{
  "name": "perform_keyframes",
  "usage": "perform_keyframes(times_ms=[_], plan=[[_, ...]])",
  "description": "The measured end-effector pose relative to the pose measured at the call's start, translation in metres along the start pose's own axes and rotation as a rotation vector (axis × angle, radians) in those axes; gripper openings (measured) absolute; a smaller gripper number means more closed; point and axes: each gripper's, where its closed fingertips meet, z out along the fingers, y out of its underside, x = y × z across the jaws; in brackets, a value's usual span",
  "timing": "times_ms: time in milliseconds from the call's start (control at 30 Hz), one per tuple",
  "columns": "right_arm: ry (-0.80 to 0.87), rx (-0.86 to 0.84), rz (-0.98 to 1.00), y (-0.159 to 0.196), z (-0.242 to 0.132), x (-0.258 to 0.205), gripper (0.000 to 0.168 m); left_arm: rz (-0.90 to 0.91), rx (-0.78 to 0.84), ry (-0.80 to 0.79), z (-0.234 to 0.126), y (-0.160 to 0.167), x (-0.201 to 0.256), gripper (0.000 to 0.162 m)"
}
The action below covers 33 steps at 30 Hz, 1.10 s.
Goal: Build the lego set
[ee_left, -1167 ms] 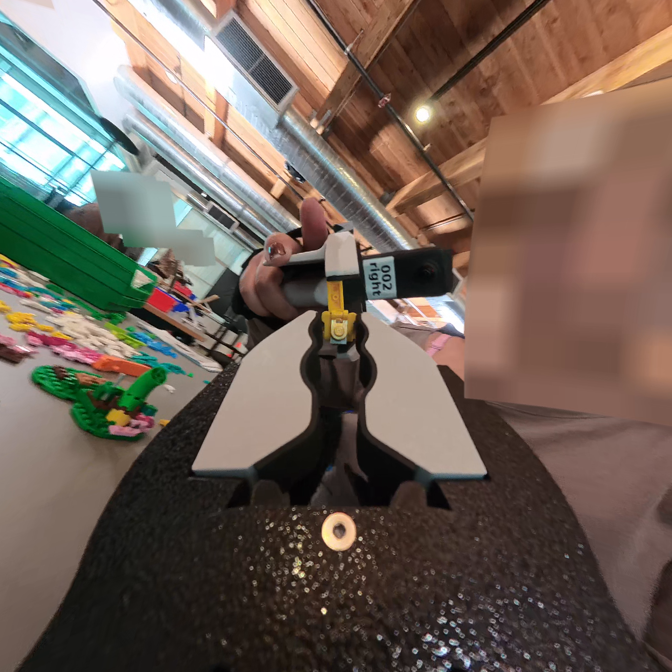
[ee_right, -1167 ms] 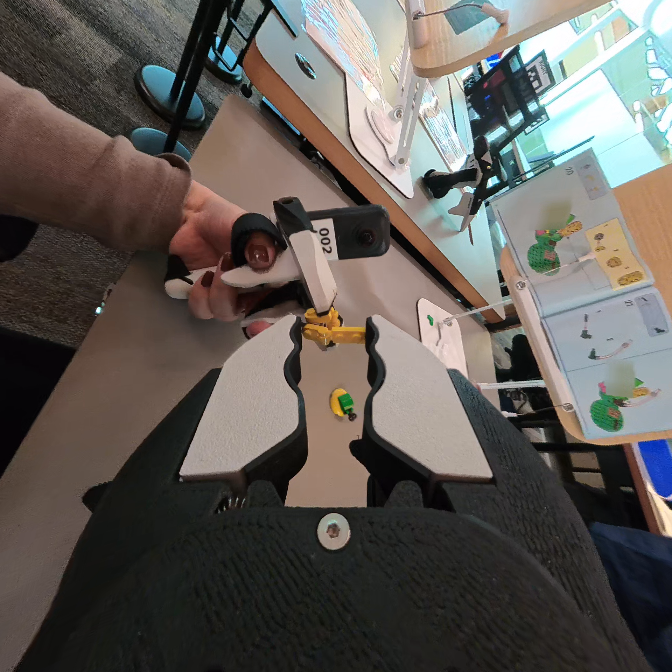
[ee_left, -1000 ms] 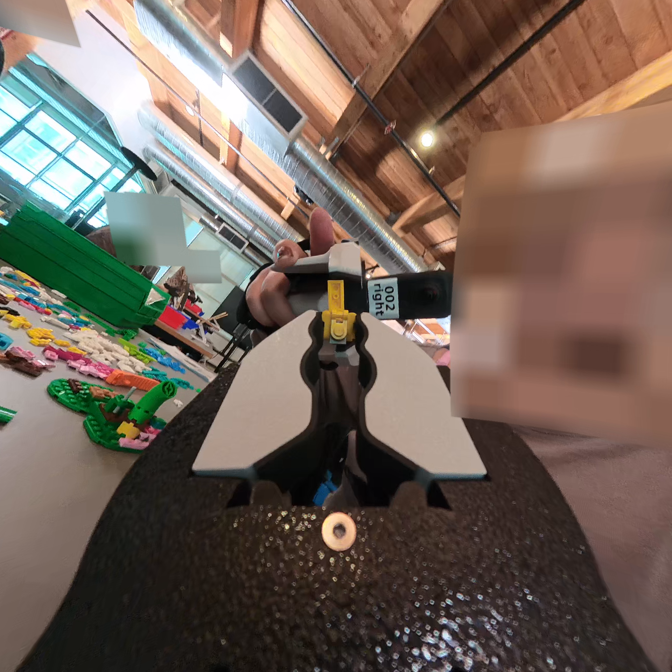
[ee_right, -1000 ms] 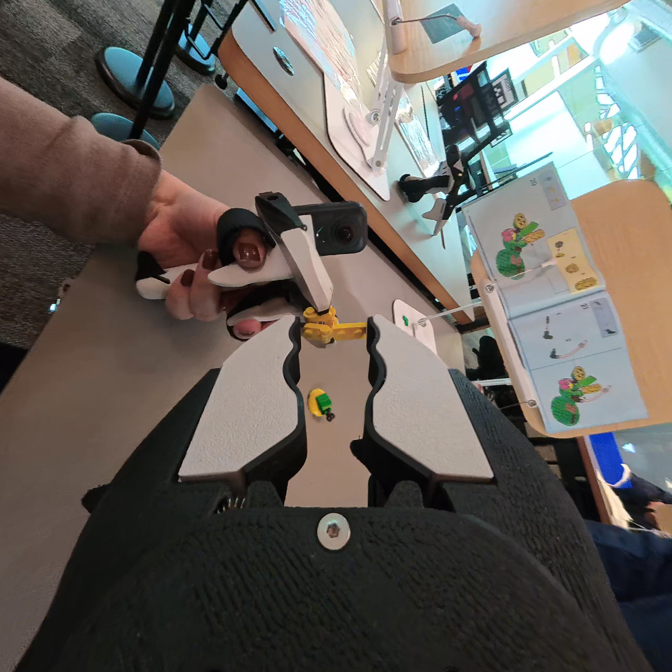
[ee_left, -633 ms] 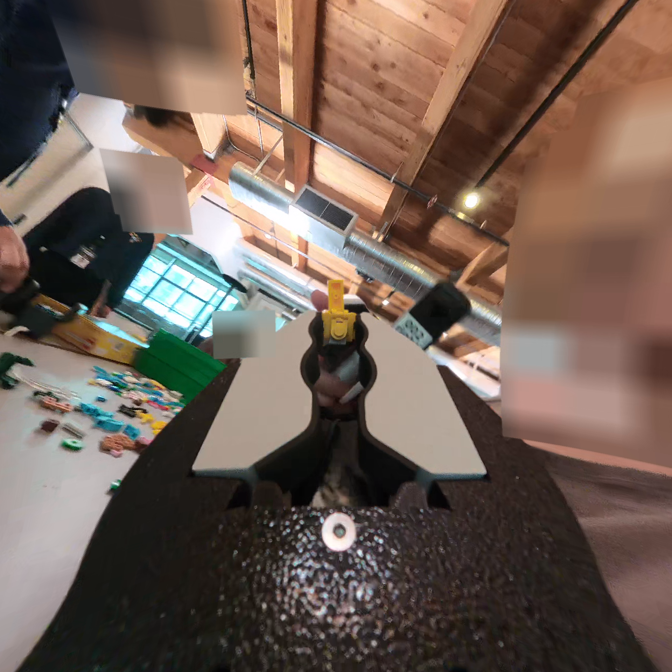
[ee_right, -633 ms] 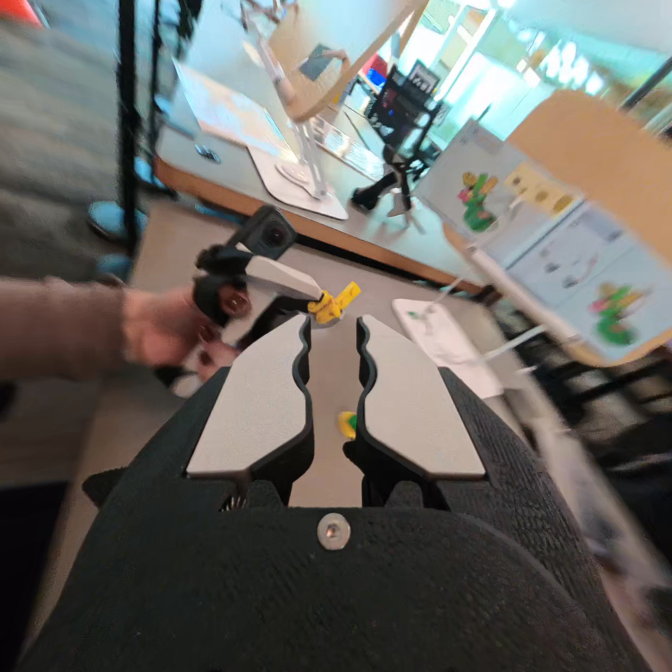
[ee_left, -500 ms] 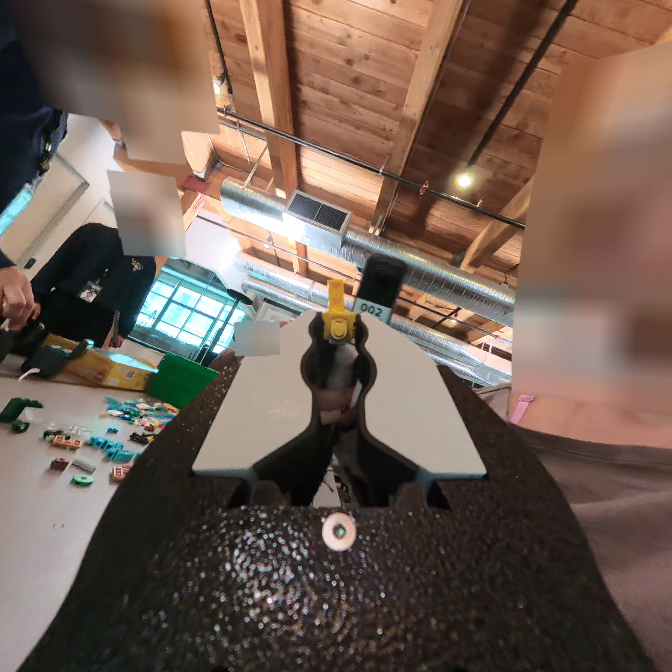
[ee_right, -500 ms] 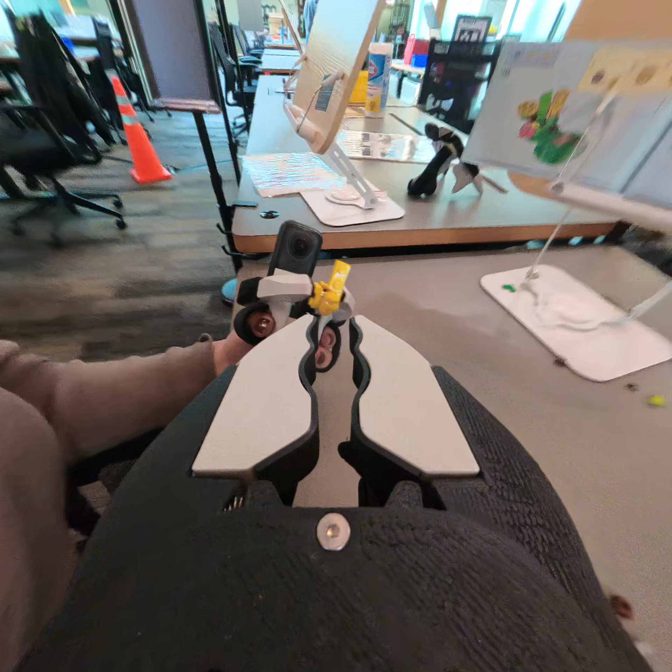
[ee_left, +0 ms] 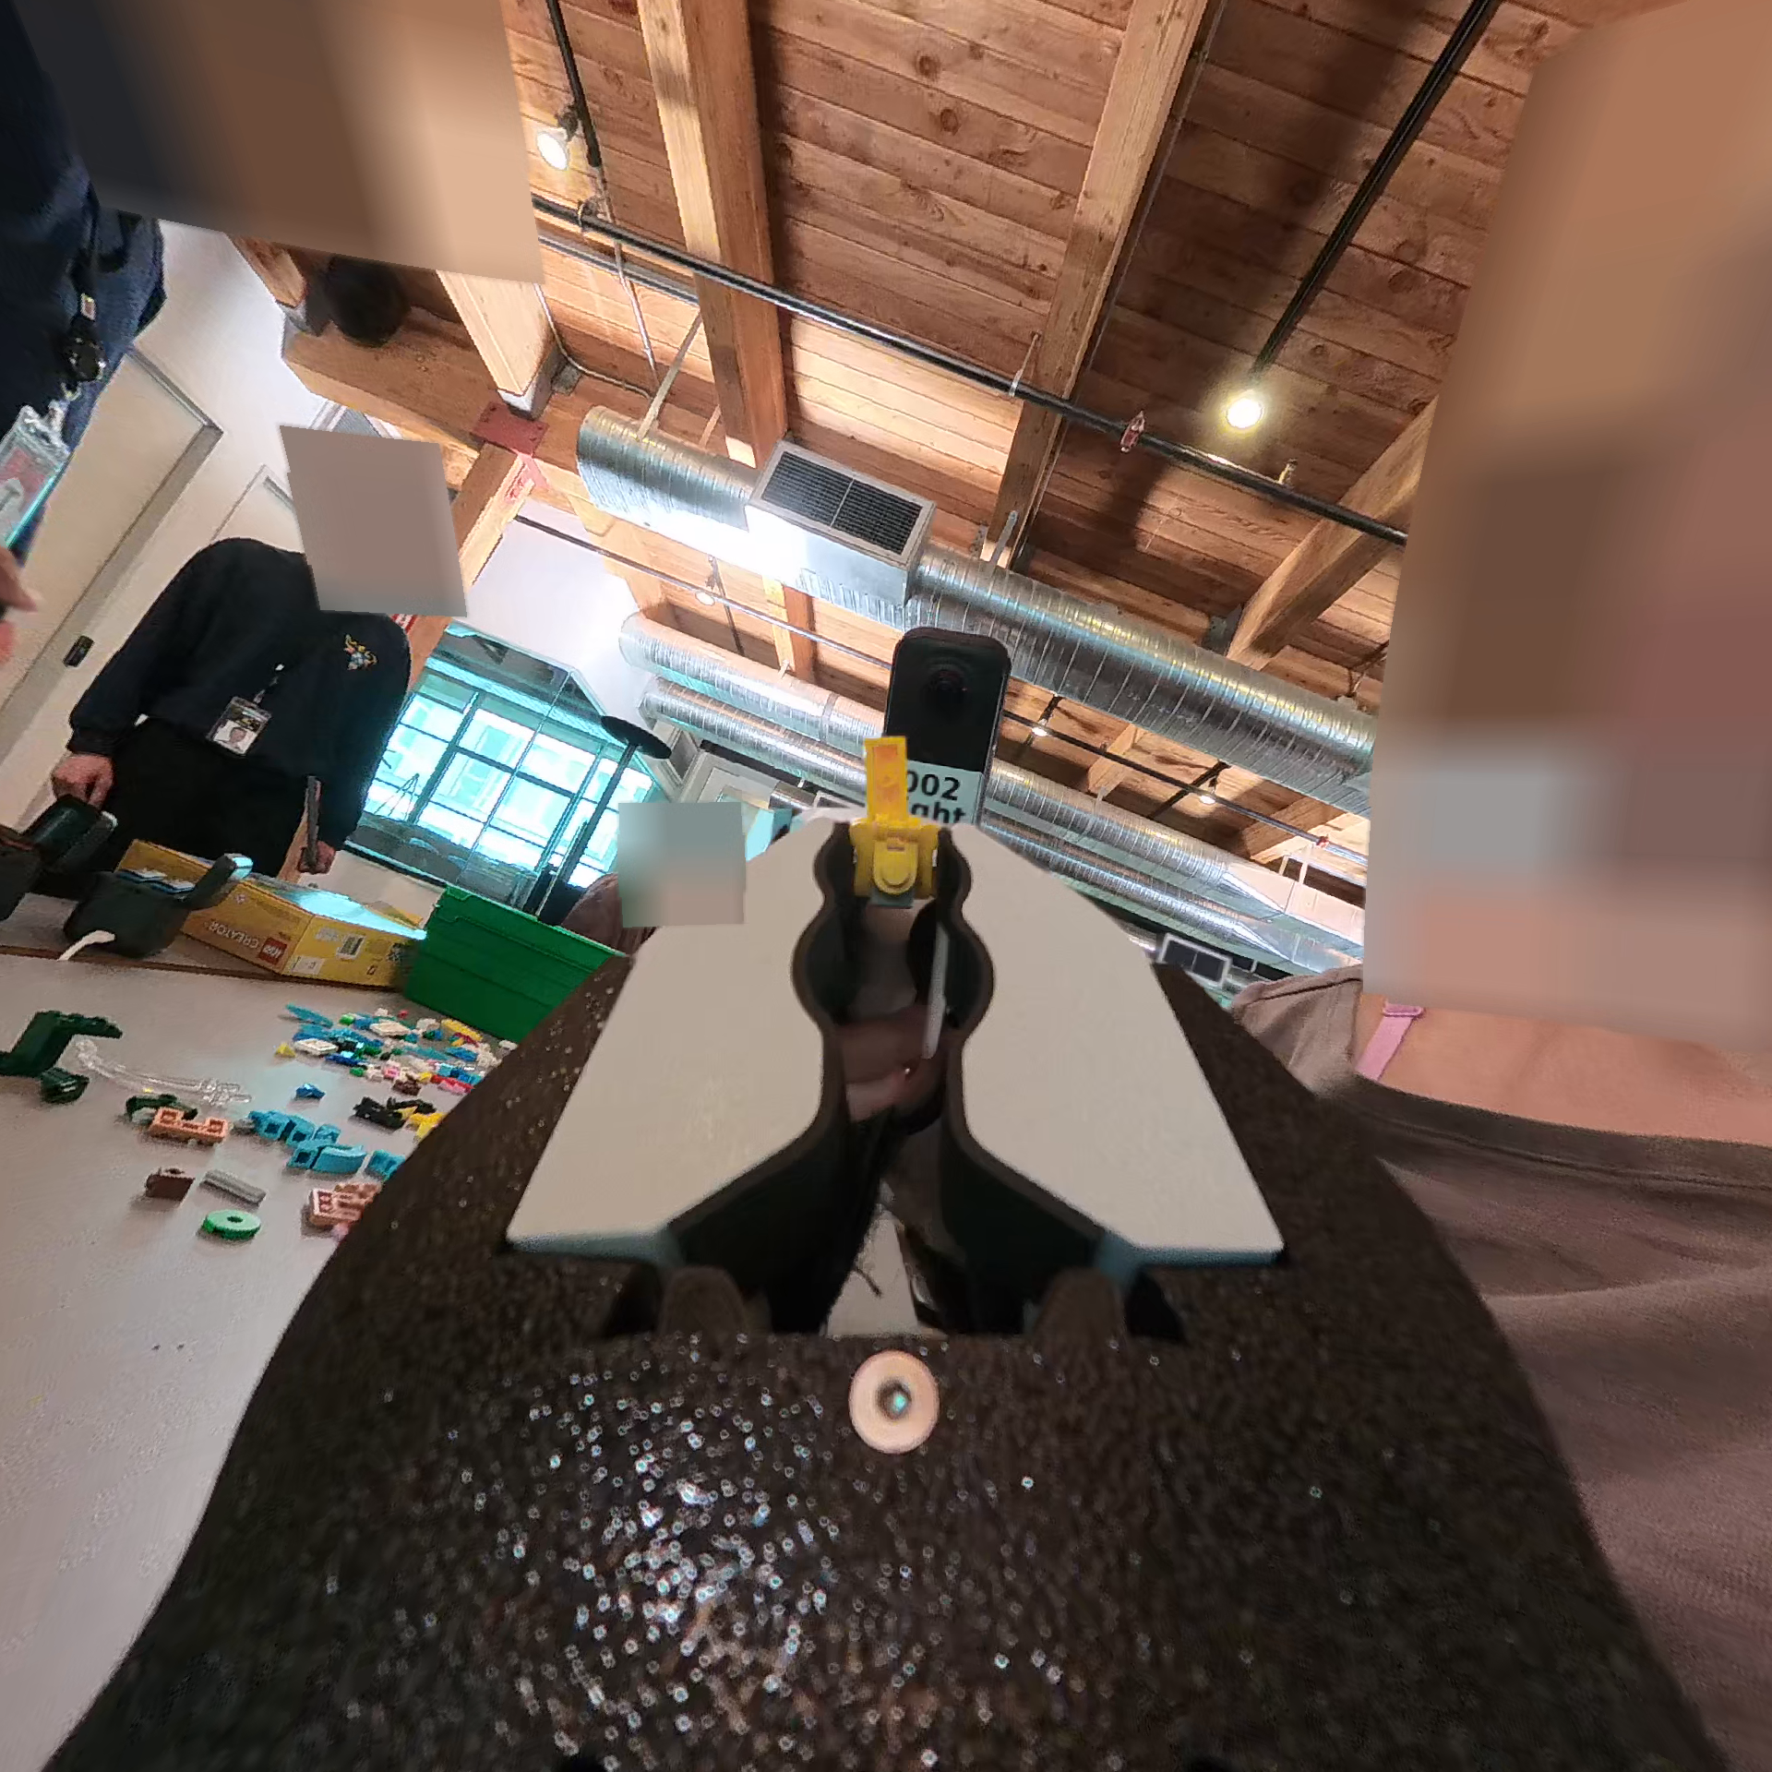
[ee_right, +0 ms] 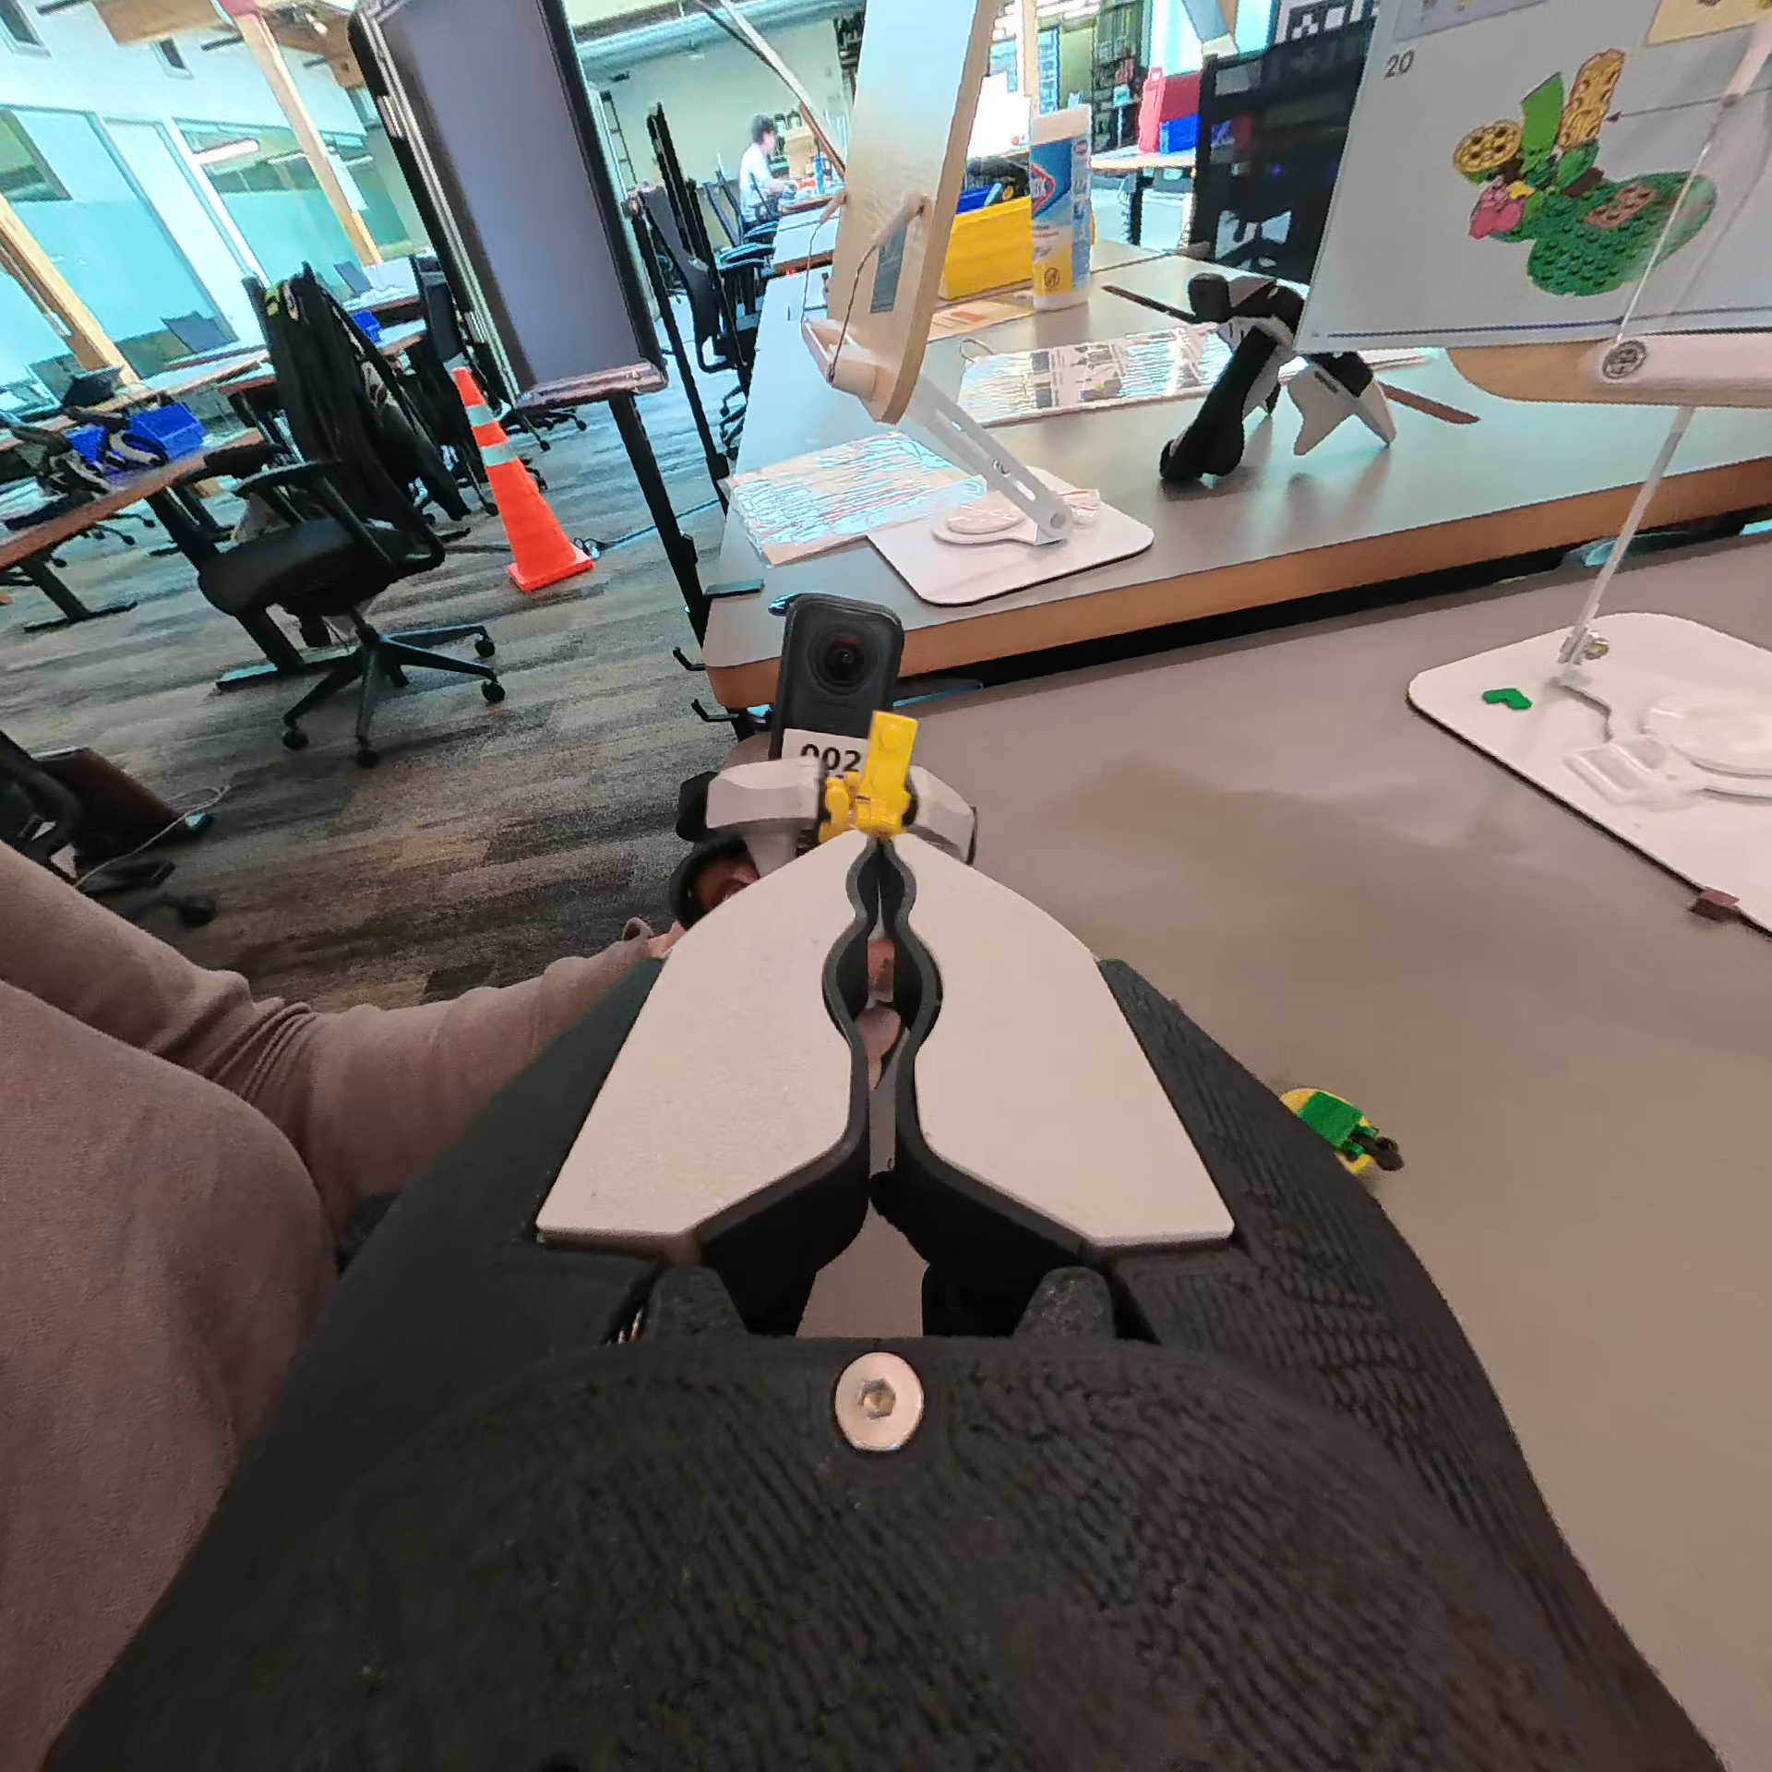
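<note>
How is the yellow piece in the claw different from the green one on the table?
The yellow piece is all yellow, pinched in the left claw, up in the air. The green piece is green on yellow and lies loose on the table. Both are small Lego bits.

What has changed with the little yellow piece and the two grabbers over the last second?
The right gripper has closed: its fingers, wide apart a second ago, now nearly meet just under the small yellow lego assembly. Both grippers swung from pointing across the grey table to level. The left gripper stayed clamped on the yellow assembly throughout.
</note>
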Motion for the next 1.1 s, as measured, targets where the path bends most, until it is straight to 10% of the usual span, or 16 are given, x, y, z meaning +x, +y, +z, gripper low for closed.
perform_keyframes(times_ms=[33,1100], plan=[[-0.005,-0.001,0.002,0.000,0.000,-0.001,0.000,0.003,-0.008,-0.003,0.000,0.001,0.000,0.016],[-0.003,-0.105,-0.015,0.010,-0.001,0.001,0.000,0.063,-0.110,-0.071,-0.002,0.010,-0.006,0.016]])
